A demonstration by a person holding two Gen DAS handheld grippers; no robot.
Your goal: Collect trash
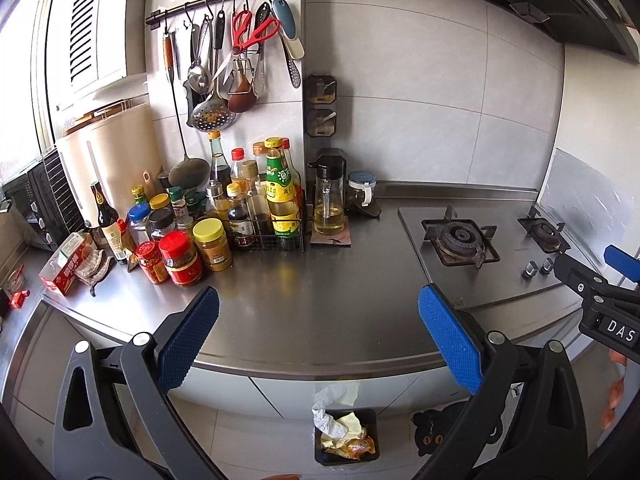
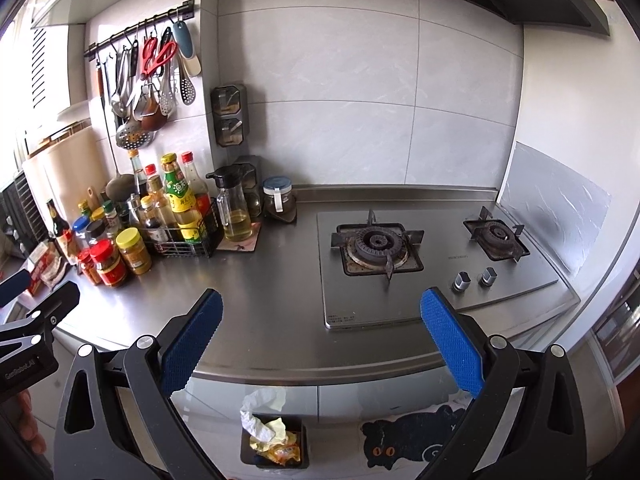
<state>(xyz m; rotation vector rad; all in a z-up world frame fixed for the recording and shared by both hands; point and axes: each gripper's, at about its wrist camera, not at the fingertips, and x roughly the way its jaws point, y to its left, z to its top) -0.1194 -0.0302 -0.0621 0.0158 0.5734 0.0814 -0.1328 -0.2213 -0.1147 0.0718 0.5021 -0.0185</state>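
Observation:
A small black trash bin stands on the floor below the counter's front edge, holding crumpled white and yellow paper and an orange wrapper; it also shows in the right wrist view. My left gripper is open and empty, held above the steel counter. My right gripper is open and empty, above the counter beside the gas stove. Each gripper shows at the edge of the other's view.
Many sauce bottles and jars crowd the counter's back left, some in a wire basket. An oil dispenser and small jar stand nearby. Utensils hang on the wall. A cat-shaped mat lies on the floor.

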